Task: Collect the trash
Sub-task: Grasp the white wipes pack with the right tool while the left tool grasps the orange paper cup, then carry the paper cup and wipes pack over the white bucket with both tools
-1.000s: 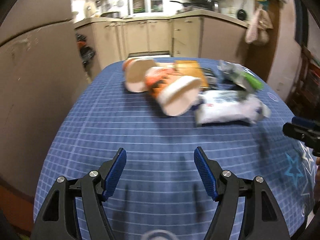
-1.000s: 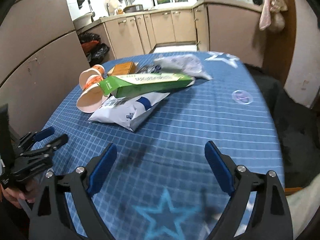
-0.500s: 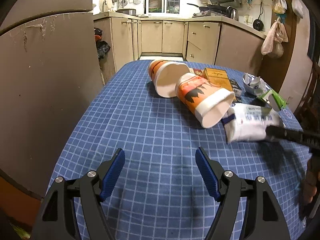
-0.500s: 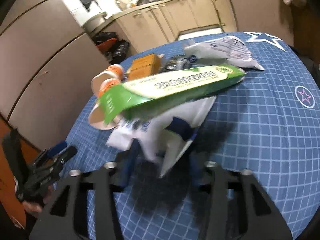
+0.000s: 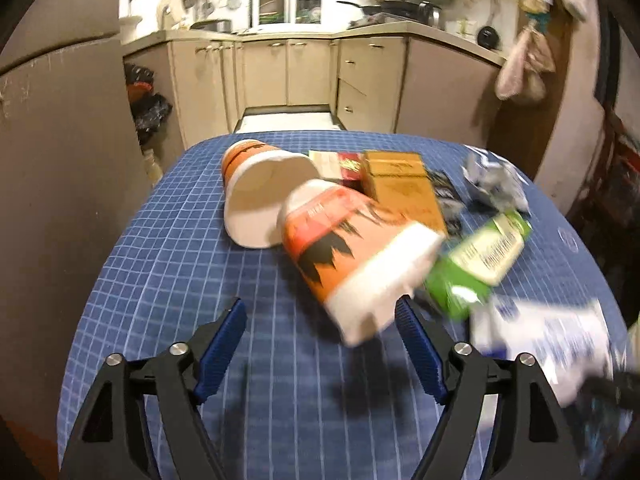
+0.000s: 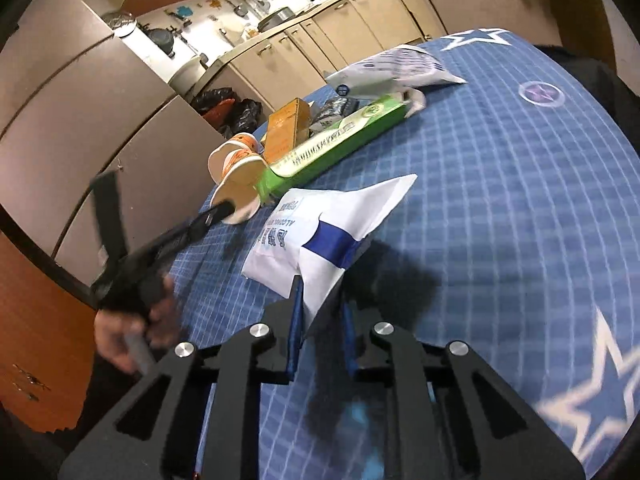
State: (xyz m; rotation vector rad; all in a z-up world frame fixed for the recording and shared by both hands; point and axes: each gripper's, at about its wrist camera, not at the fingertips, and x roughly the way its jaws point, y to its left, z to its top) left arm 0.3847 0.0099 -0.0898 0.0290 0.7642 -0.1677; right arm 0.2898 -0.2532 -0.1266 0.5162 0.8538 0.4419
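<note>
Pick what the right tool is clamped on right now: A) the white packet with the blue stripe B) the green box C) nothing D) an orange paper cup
A: in the right wrist view the right tool is shut on a corner of the white packet with the blue stripe, while the green box lies apart, further back on the table.

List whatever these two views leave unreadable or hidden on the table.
- White wipes packet: left wrist view, motion blur smears its print.
- Dark wrapper: right wrist view, mostly behind the green box.
- Farther cup: right wrist view, partly hidden behind the nearer cup.
</note>
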